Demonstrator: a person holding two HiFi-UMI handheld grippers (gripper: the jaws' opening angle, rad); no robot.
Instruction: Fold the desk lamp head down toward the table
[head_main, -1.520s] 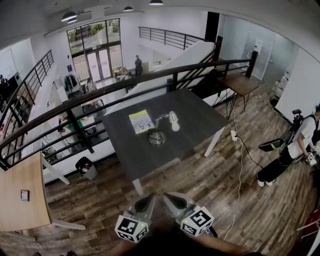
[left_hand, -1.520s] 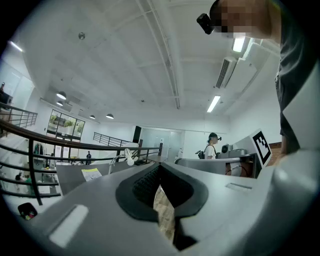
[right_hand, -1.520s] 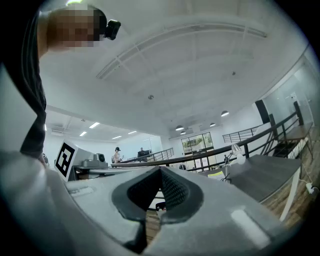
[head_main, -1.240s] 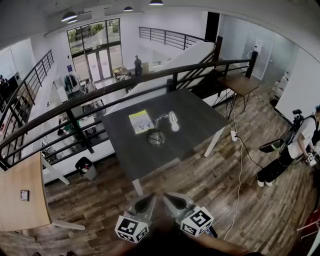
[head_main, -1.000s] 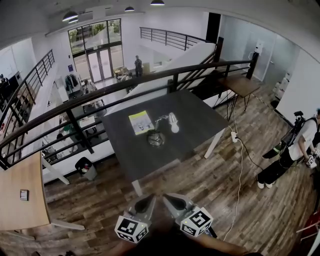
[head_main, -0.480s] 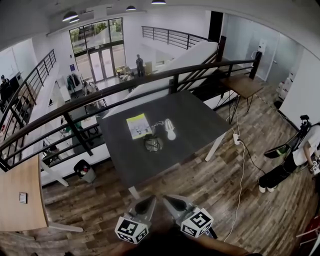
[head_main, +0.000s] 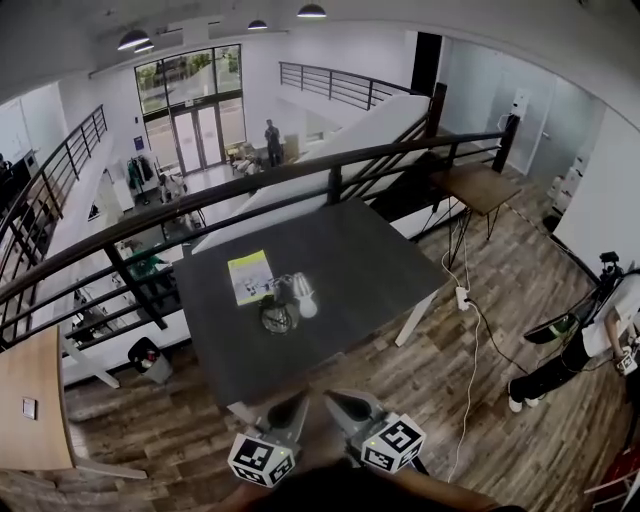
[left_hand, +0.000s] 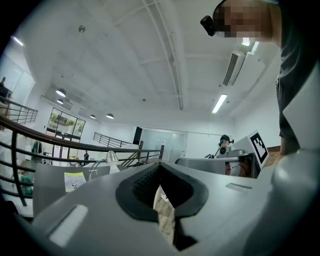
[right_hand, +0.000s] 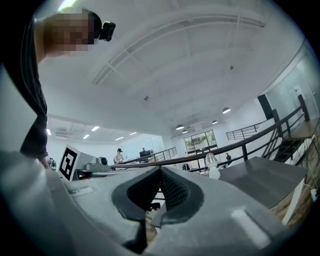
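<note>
A desk lamp (head_main: 285, 300) stands on the dark grey table (head_main: 350, 260), with a round base, a bent arm and a white head raised off the tabletop. My left gripper (head_main: 300, 399) and right gripper (head_main: 331, 398) are side by side at the bottom of the head view, short of the table's near edge and well apart from the lamp. Both are shut with nothing between the jaws. The left gripper view shows the lamp (left_hand: 108, 160) far ahead beyond the left gripper (left_hand: 160, 165). In the right gripper view the lamp head (right_hand: 212, 162) is beyond the right gripper (right_hand: 160, 170).
A yellow-green booklet (head_main: 250, 275) lies on the table left of the lamp. A black railing (head_main: 200, 200) runs behind the table. On the wooden floor a cable (head_main: 470, 350) trails to the right, where a person (head_main: 595, 325) stands. A wooden table (head_main: 30, 420) is at the left.
The table and lamp have come nearer and slid left and down in the head view. Both grippers stay shut and side by side.
</note>
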